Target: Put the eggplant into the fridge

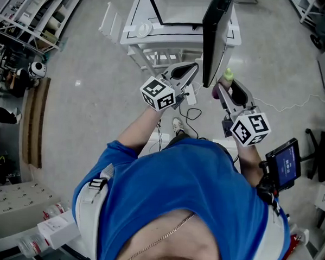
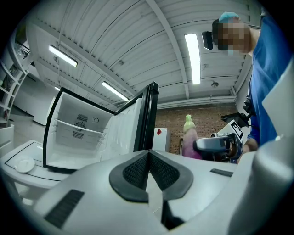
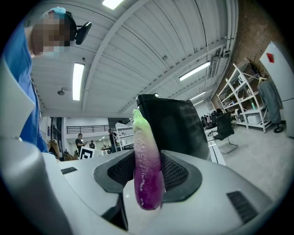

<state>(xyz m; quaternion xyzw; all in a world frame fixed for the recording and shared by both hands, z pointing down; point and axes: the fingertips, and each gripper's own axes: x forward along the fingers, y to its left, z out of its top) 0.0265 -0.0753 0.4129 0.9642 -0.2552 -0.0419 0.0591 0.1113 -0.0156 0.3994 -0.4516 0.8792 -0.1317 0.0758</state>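
Note:
A purple eggplant [image 3: 147, 170] with a pale green top stands upright between the pads of my right gripper [image 3: 148, 176], which is shut on it. In the head view the eggplant [image 1: 226, 77] hangs just right of the fridge's dark door [image 1: 215, 34], which stands open. The small white fridge [image 1: 156, 37] is straight ahead, its empty white inside [image 2: 76, 135] showing in the left gripper view. My left gripper [image 2: 149, 170] is shut with nothing in it and sits in front of the fridge [image 1: 188, 71], left of the door edge [image 2: 148, 117].
A white round lid [image 1: 144, 29] lies on the fridge's top. Metal shelving [image 1: 33, 8] stands at the far left. A white cable [image 1: 286, 106] runs over the floor at the right. An office chair [image 3: 225, 129] and people [image 3: 81, 142] are far off.

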